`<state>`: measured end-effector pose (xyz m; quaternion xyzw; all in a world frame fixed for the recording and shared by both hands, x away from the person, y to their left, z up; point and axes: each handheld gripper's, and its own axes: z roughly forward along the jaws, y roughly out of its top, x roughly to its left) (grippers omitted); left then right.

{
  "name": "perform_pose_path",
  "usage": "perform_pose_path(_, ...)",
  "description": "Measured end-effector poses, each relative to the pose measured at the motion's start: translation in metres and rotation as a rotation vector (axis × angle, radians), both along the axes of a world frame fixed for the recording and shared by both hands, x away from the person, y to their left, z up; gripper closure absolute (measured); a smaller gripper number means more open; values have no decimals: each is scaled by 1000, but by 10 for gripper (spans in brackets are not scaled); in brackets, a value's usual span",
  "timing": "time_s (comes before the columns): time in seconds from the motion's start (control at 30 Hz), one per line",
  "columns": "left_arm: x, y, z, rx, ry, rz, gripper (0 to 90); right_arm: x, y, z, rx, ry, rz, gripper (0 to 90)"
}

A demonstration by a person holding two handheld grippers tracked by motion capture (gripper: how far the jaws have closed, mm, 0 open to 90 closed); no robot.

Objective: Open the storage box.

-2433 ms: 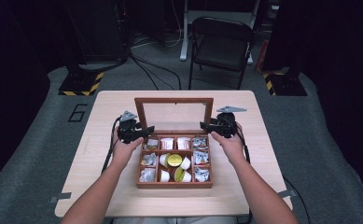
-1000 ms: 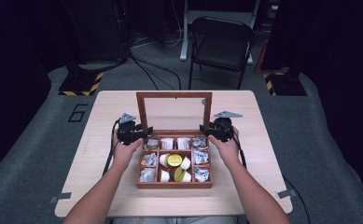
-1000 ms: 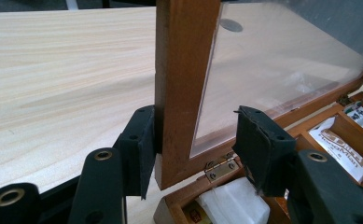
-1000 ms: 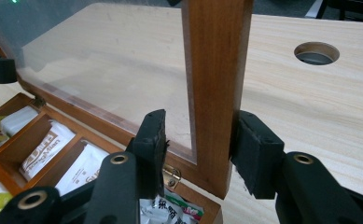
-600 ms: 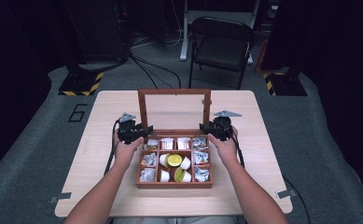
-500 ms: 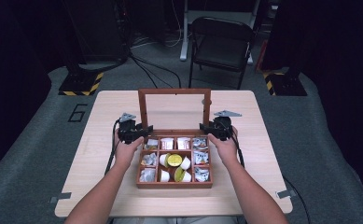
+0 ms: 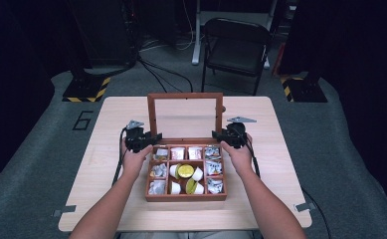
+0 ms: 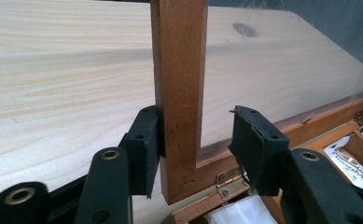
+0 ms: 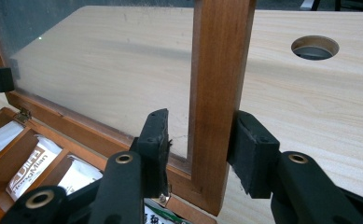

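Left gripper [image 8: 195, 140] and right gripper [image 9: 200, 149] each seem clamped on a side rail of the upright glass lid [image 7: 185, 115] behind the tea box [image 7: 186, 172]: stiff wooden frame, fragile pane, so hold the wood.

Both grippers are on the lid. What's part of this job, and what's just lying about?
In hand: glass lid, wooden box, left gripper, right gripper.
Lying about: sachets and pods in the box, folding chair behind the table.
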<state>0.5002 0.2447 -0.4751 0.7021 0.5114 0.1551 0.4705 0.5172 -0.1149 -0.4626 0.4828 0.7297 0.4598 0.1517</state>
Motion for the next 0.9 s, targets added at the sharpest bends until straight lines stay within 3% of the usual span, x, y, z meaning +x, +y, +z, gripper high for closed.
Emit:
perform_pose_path(0.23, 4, -2, -1, 27, 10, 4, 525, 4, 1, -2, 8, 19, -13, 584)
perform_pose_path(0.6, 9, -3, -4, -1, 29, 16, 507, 9, 0, -5, 53, 60, -33, 582)
perform_pose_path(0.9, 11, -2, -6, -24, 45, 21, 507, 10, 1, -7, 43, 67, -37, 569)
